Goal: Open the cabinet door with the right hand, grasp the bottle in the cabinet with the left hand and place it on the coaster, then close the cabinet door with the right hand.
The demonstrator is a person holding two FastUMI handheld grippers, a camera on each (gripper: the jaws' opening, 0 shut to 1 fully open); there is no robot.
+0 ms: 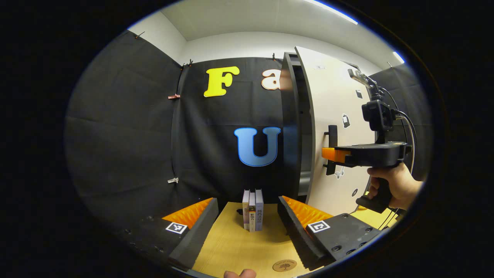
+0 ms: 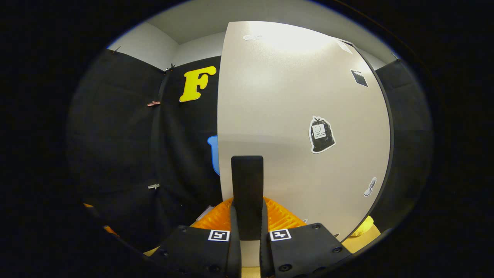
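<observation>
I am keeping my left tongs (image 1: 247, 226) spread wide and empty, low over the near part of the wooden surface (image 1: 231, 247), with a small stack of books (image 1: 252, 210) standing upright just beyond them. The coaster (image 1: 285, 265) is lying on the near right of that surface, bare. Further right, the cabinet door (image 2: 301, 127) is standing slightly ajar, a dark gap showing along its left edge. My right tongs (image 2: 249, 216) are clamping the door handle (image 2: 247, 193), both fingers pressing its sides. I cannot make out the bottle yet; I am judging it sits inside, behind the door. To do this well, I am planning to swing the door along its hinge arc, pulling steadily without twisting, until the opening is wide enough for the left tongs.
</observation>
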